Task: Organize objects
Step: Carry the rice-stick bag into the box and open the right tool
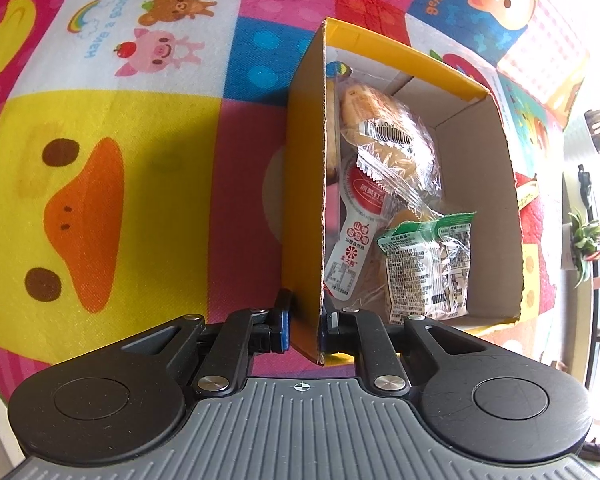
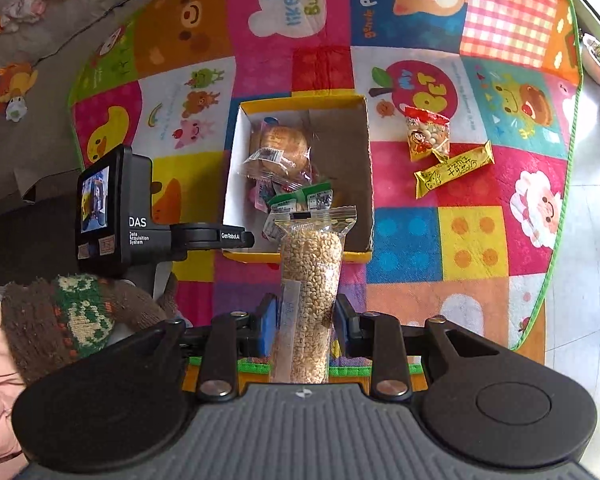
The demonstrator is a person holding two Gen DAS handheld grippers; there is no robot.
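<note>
A yellow cardboard box [image 2: 362, 160] sits open on the play mat and holds several wrapped snacks, among them a wrapped bun [image 2: 280, 152] and a green-topped packet [image 1: 428, 264]. My left gripper [image 1: 304, 324] is shut on the box's left wall [image 1: 306, 200], one finger outside and one inside. My right gripper [image 2: 305, 326] is shut on a clear tube-shaped bag of puffed grain [image 2: 310, 280], held in front of the box's near wall. The left gripper's body [image 2: 116, 216] shows at the box's left side in the right wrist view.
A red-and-yellow snack bag [image 2: 426, 138] and a yellow bar wrapper [image 2: 454, 170] lie on the mat right of the box. The colourful mat [image 2: 460, 240] ends at a green edge near right; tiled floor lies beyond. Soft toys lie far left.
</note>
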